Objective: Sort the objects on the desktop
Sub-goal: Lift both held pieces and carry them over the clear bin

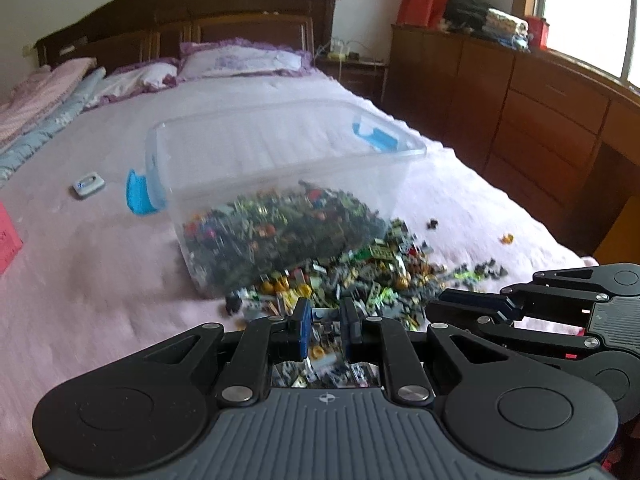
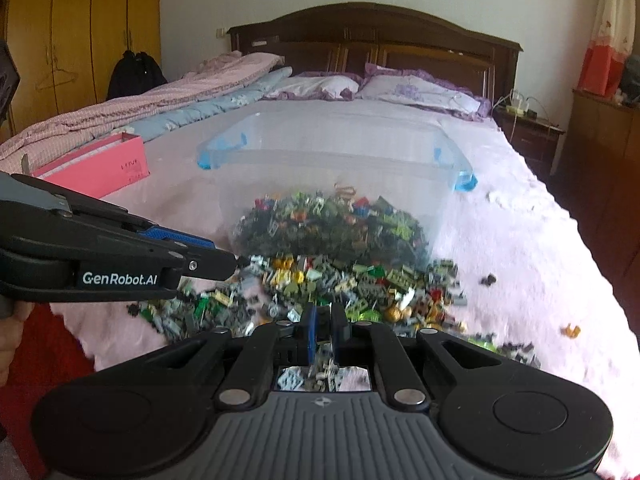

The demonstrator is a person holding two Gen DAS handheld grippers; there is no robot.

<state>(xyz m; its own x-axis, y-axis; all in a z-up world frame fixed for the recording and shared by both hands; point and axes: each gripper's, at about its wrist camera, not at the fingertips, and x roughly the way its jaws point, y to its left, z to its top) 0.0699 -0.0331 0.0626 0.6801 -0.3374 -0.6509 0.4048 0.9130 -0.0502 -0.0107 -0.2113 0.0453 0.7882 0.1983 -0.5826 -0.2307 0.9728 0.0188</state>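
Observation:
A clear plastic bin (image 1: 280,160) with blue latches lies tipped on the pink bedspread, its mouth toward me, half full of small toy bricks (image 1: 280,236). More bricks (image 1: 360,280) spill out in a pile in front of it; the pile also shows in the right wrist view (image 2: 340,284), in front of the bin (image 2: 340,148). My left gripper (image 1: 325,320) hovers just above the near edge of the pile, jaws narrowly apart, nothing clearly held. My right gripper (image 2: 324,328) is over the pile too, jaws nearly closed with a small gap. Each gripper shows in the other's view.
A pink box (image 2: 100,164) lies on the bed at left. A small white device (image 1: 89,185) lies left of the bin. Stray bricks (image 1: 506,239) lie to the right. Pillows (image 1: 240,60), folded quilts and a headboard are behind. A wooden dresser (image 1: 520,100) stands right.

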